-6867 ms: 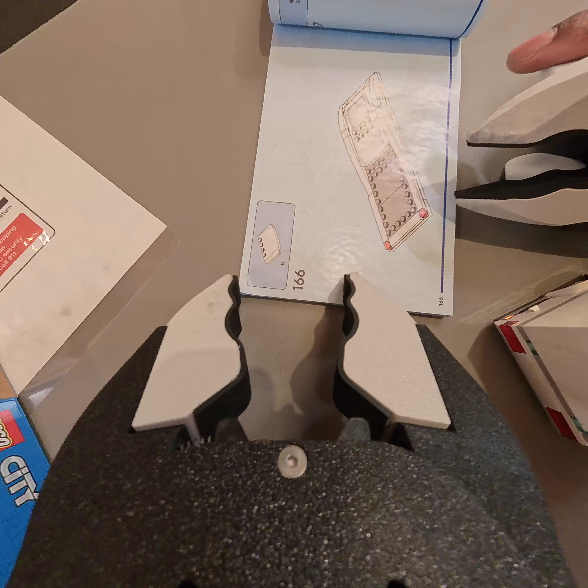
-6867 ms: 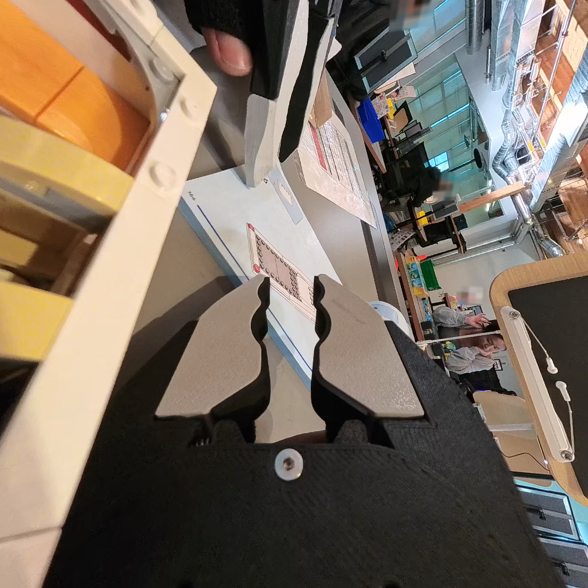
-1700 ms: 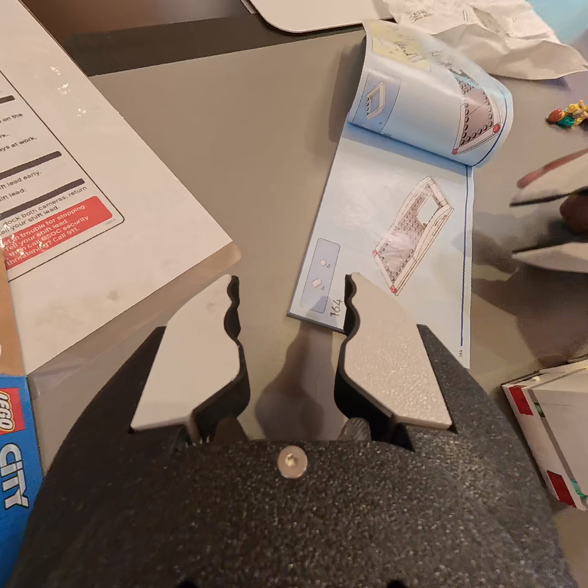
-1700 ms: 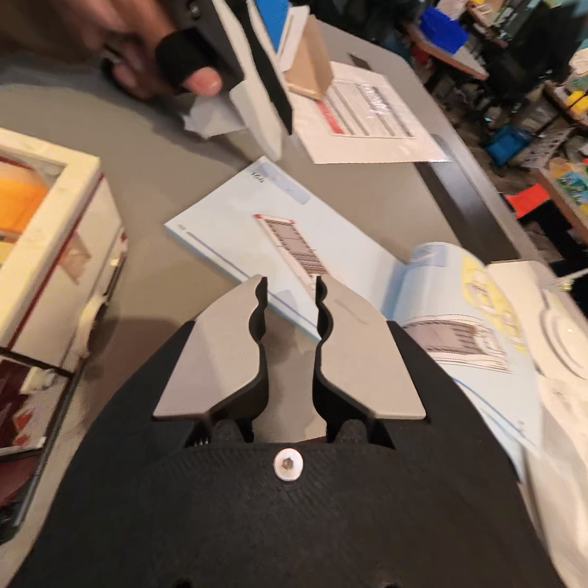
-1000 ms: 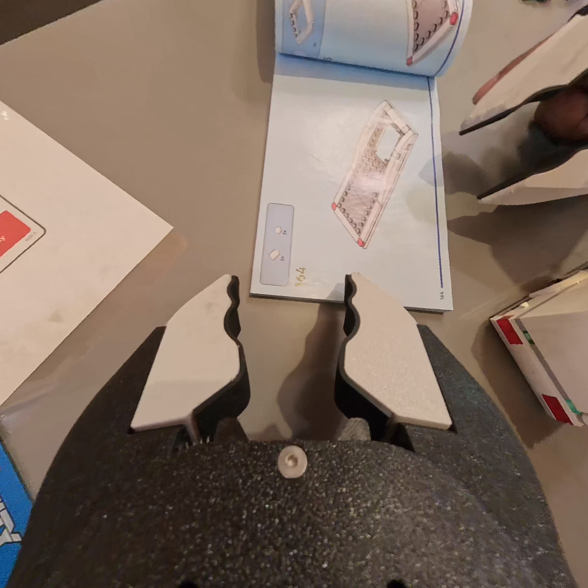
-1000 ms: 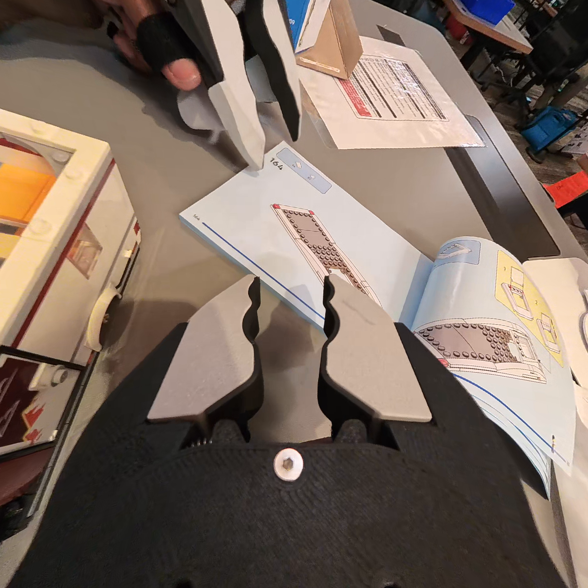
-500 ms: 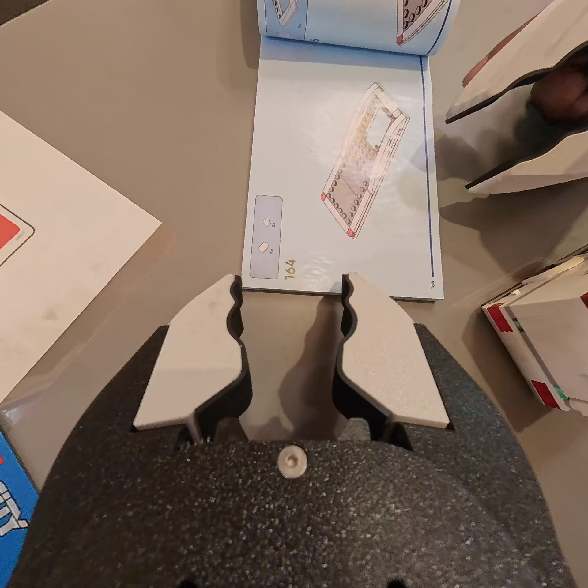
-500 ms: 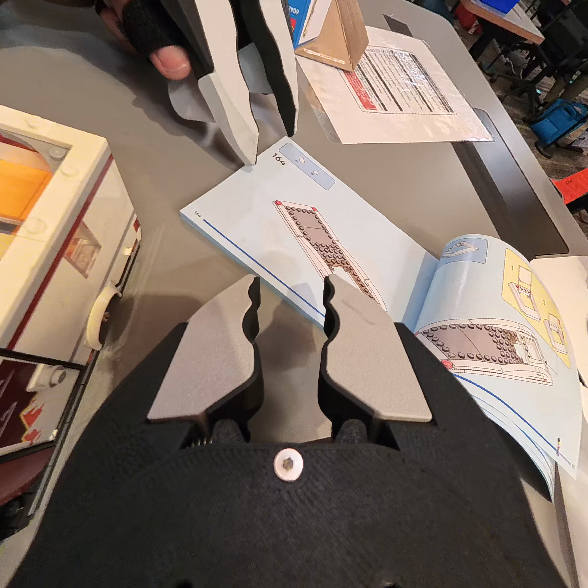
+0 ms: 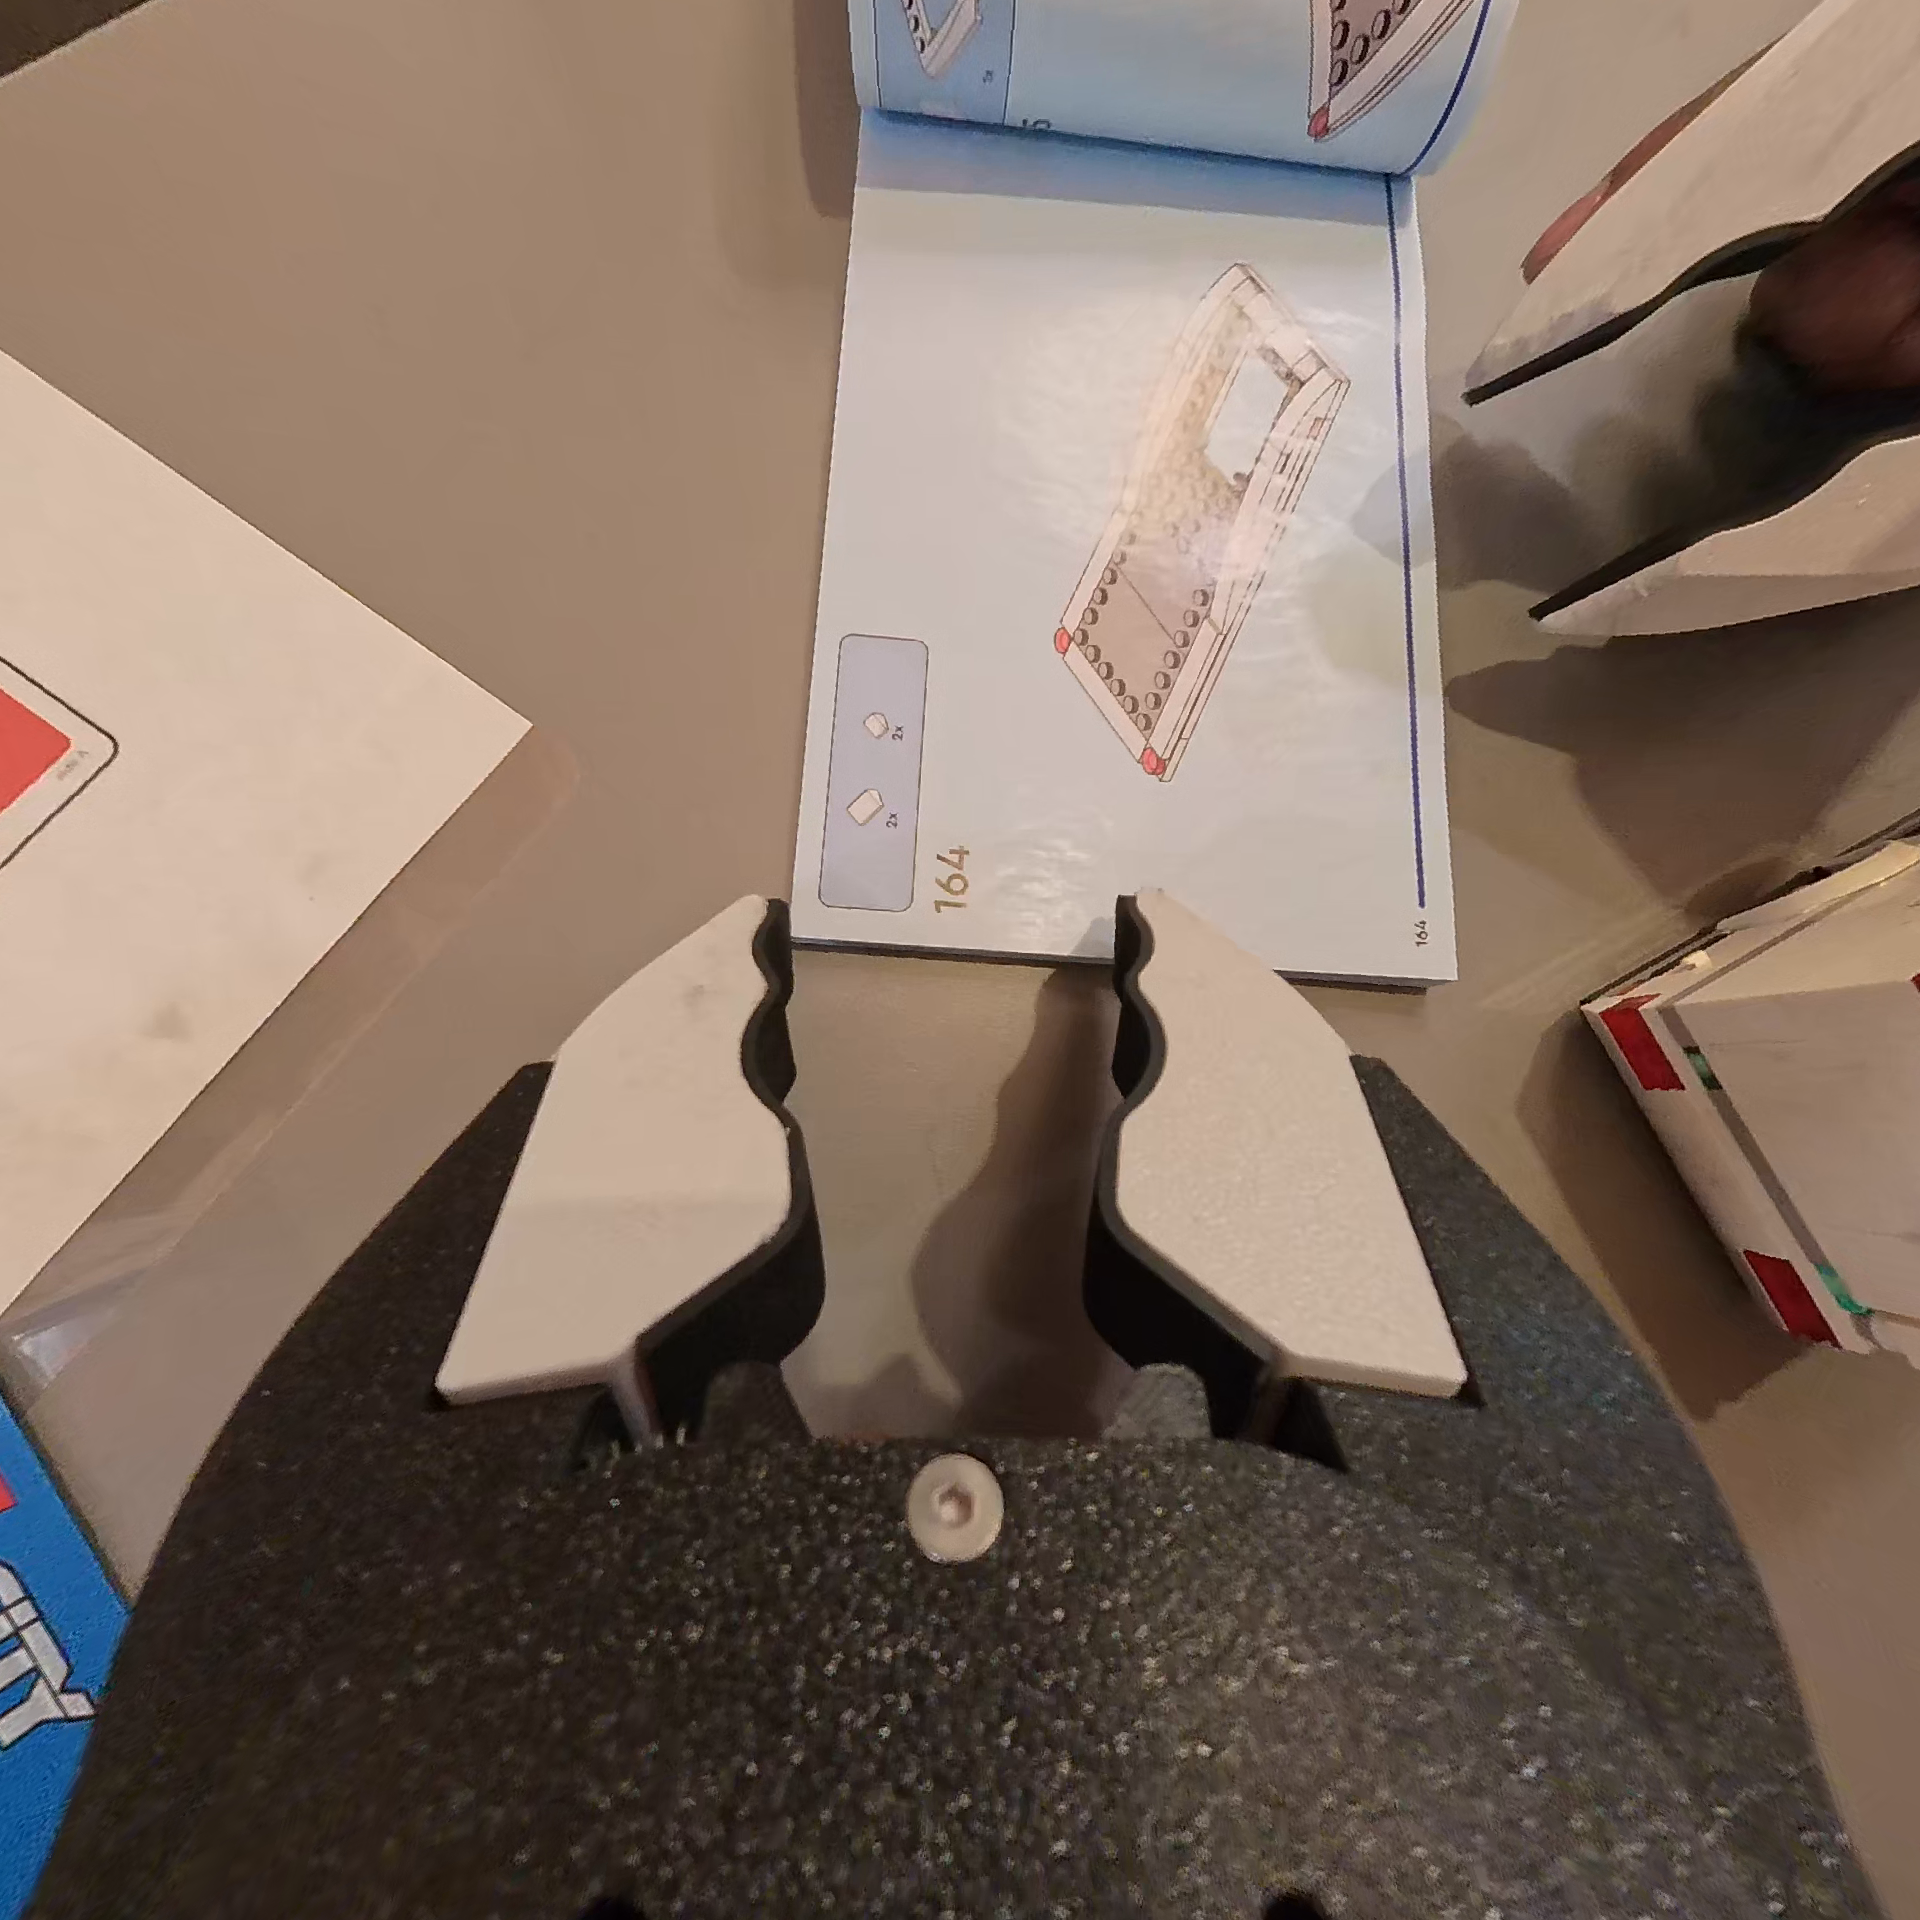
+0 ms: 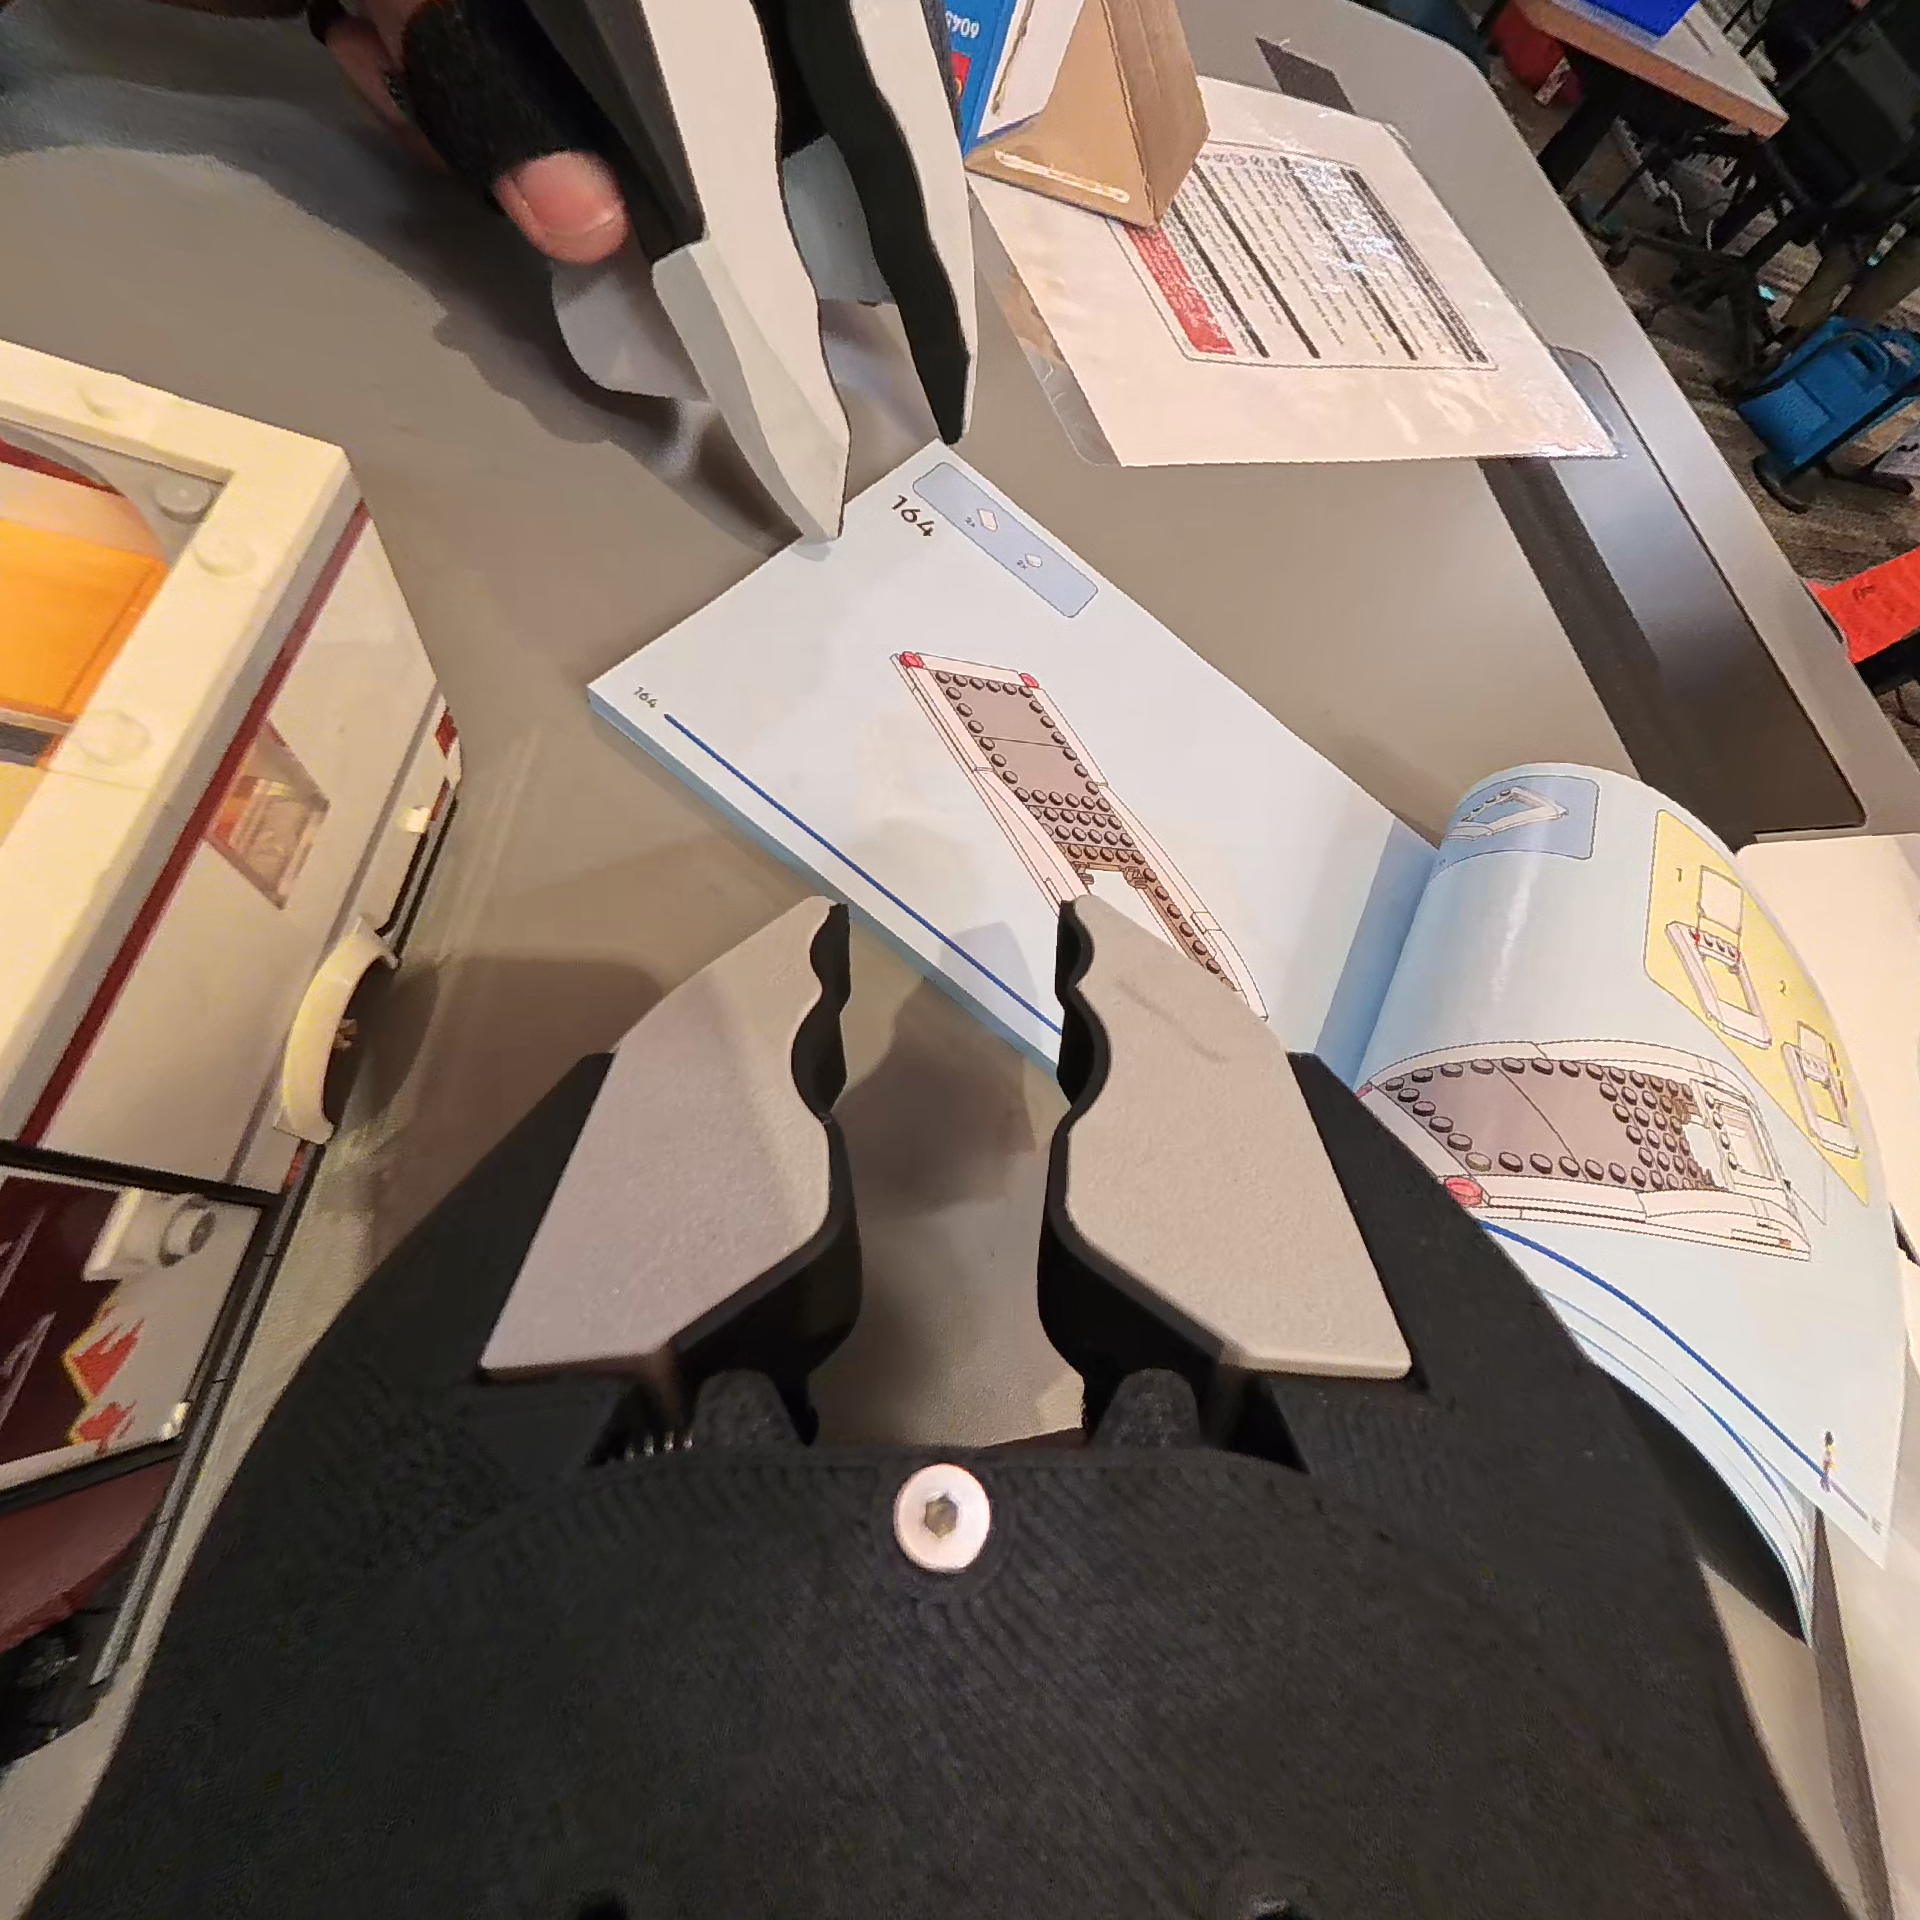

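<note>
The left claw (image 9: 951,925) is open and holds nothing. Its two tips hang over the grey desk (image 9: 520,416), right at the near edge of an open light blue booklet (image 9: 1122,582). The right tip sits over the booklet's near edge, but it is hard to say if it touches the paper. The flat page ahead of the claw shows a drawing of a long grey and white plate with bumps. Past that page, more pages curl up in a roll (image 9: 1153,73). To the left of the claw lies a white sheet in clear plastic (image 9: 208,831) with a red patch on it. A blue box (image 9: 42,1621) peeks in at the near left corner. To the right sits a white toy truck (image 9: 1787,1122) made of bricks, with red stripes.

The right claw (image 10: 945,925) is open too, with nothing between its tips. It hangs just over the long side of the same booklet (image 10: 935,748), near the blue line on the page. The loose curled pages (image 10: 1621,1039) rise to the right of this claw. The toy truck (image 10: 177,748) stands to its left, with an orange part inside. Far ahead, the left claw (image 10: 894,478) points down at the booklet's corner, and a hand (image 10: 540,156) in a black fingerless glove holds it. Behind it stand a brown cardboard piece (image 10: 1101,125) and the plastic-covered sheet (image 10: 1309,281).
</note>
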Demonstrator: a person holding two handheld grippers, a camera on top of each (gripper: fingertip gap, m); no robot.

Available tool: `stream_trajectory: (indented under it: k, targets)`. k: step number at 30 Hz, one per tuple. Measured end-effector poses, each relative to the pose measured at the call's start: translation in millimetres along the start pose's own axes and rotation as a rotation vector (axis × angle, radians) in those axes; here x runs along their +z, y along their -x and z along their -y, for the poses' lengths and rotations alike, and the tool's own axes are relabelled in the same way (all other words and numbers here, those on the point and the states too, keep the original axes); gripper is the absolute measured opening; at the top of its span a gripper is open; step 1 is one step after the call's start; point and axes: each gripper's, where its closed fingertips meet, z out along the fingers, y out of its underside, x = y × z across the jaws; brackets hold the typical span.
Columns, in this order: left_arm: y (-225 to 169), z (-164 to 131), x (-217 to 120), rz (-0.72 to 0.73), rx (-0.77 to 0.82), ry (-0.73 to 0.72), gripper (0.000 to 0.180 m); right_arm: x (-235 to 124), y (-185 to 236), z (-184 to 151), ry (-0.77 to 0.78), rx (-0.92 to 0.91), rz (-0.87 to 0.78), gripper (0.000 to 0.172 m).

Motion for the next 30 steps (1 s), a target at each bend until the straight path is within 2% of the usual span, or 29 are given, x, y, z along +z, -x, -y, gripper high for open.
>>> stream_trajectory:
  k: [21,30]
  targets:
    - [-4.4,4.9,-3.3,-0.024,-0.001,-0.026,0.058,0.6,1.0,-0.5,0.005,-0.007,0.004,0.038]
    - [4.5,5.3,-2.2,-0.014,-0.104,-0.041,0.048,0.6,1.1,-0.6,0.007,-0.009,0.004,0.038]
